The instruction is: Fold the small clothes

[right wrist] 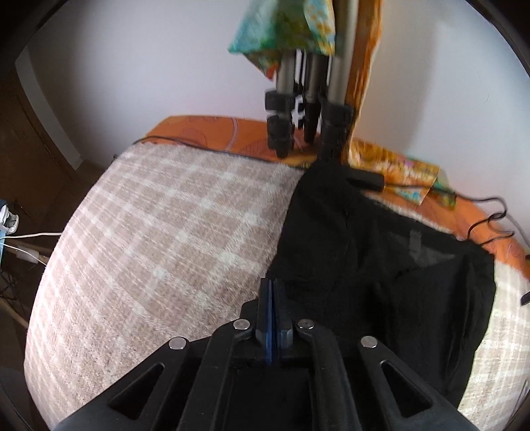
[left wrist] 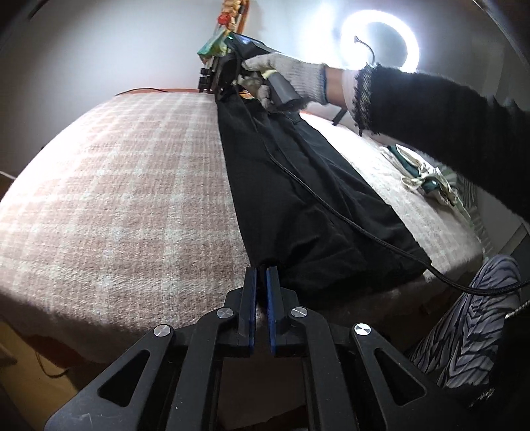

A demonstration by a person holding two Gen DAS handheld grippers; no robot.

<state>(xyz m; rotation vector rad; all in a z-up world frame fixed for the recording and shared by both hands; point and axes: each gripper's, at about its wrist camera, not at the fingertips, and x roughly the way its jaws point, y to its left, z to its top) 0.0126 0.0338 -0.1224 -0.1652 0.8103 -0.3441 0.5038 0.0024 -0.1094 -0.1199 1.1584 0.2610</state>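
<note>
In the right wrist view the grey tripod legs (right wrist: 308, 99) and patterned teal-orange cloth (right wrist: 281, 26), upper centre, are blurred and cut off by the top edge. The zebra-striped fabric (left wrist: 470, 328), lower right of the left wrist view, runs out of frame.

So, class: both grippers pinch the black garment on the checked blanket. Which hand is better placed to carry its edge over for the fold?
Probably the left. The left gripper pinches a near corner of the black garment, with open checked blanket beside it.

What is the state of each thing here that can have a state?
Black garment: stretched out on the blanket, pinched at two ends.
Left hand-held gripper: shut on the garment's near edge.
Right hand-held gripper: shut on the garment's edge.
Ring light: switched on.
</note>
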